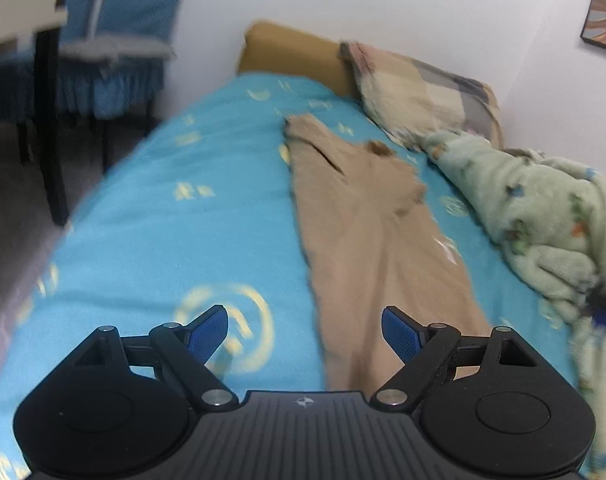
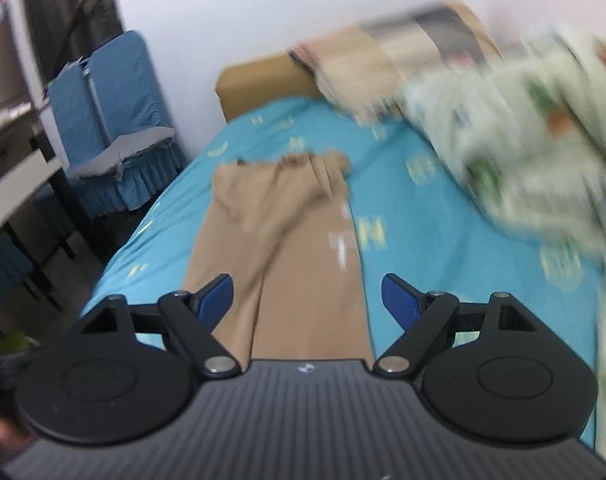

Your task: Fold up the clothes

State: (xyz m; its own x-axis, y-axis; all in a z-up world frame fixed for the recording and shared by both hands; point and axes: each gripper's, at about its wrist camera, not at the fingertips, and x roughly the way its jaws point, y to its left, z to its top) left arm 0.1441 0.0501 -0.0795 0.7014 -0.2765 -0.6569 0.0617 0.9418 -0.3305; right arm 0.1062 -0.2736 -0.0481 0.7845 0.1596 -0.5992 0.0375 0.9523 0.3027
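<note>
I judge the fold as barely begun: the tan, soft-fabric trousers (image 1: 367, 220) lie stretched lengthwise on the bed's turquoise patterned sheet (image 1: 175, 208), waistband at the far end near the headboard, legs running back toward me. They may be laid one leg over the other, though blur keeps me from being sure. All the crosswise folding looks left to do.

My left gripper (image 1: 305, 334) hovers low over the sheet, its blue-padded fingers (image 1: 209, 332) spread wide with nothing between them, the trouser legs just right of centre.

My right gripper (image 2: 307, 300) hangs directly above the leg end, fingers (image 2: 399, 300) equally wide apart and empty. A pale green printed fleece blanket (image 2: 515, 140) is bunched to the right.
</note>
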